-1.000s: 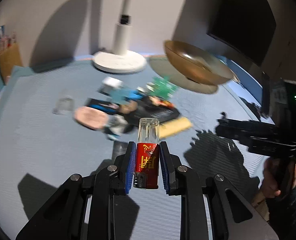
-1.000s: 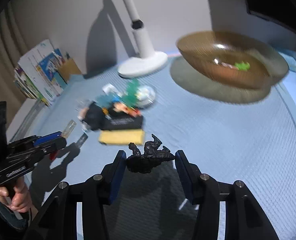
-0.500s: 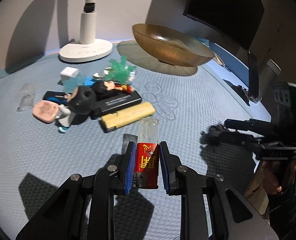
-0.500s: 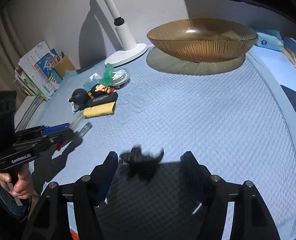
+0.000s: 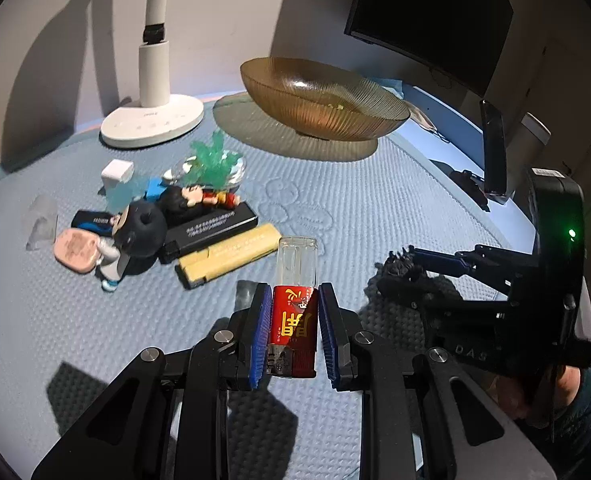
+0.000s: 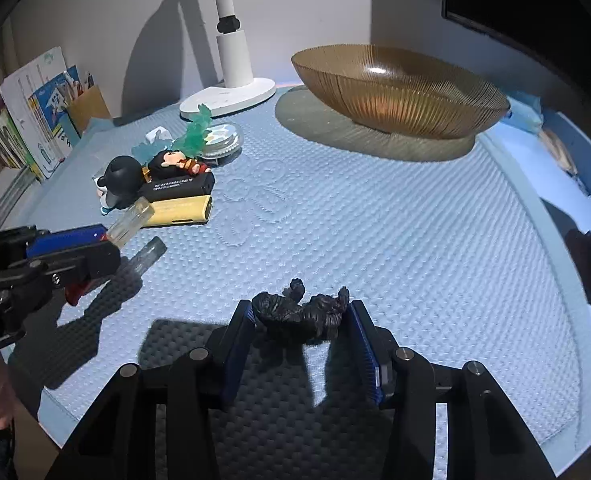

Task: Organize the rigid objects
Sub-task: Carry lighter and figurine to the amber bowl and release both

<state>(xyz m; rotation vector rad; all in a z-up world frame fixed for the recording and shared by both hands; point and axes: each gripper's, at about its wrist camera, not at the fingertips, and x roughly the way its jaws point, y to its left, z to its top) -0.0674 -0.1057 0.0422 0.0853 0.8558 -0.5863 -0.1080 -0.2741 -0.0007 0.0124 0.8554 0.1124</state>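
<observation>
**Two grippers loaded over the blue mat**

We are working over a light blue textured mat point(image 6: 375, 208) under a grey wall. Nearest us in the left wrist view, our left gripper point(image 5: 293, 300) reaches forward and level above the mat, its blue pads clamped on the red body of a lighter point(image 5: 294, 300), whose clear end sticks out ahead of the fingertips. In the right wrist view this gripper enters from the left edge, pointing toward the middle of the mat.

Our right gripper point(image 6: 300, 310) sits low over the near part of the mat, its pads pressed against either end of a small black figurine point(image 6: 301, 314) lying crosswise between them. We cannot tell whether the figurine rests on the mat or is lifted off it.

Further out lies a cluster of small items: a yellow lighter point(image 5: 227, 258) beside a black lighter point(image 5: 211, 230), a black-haired doll figure point(image 5: 135, 236) with a pink disc point(image 5: 75, 250) touching it, then a green plastic plant piece point(image 5: 211, 158) and a white cube point(image 5: 116, 172).

Beyond them stand a white lamp base point(image 5: 151, 120) and, to its right, a ribbed amber glass bowl point(image 6: 399, 96). Books point(image 6: 31, 116) lean at the far left edge.
</observation>
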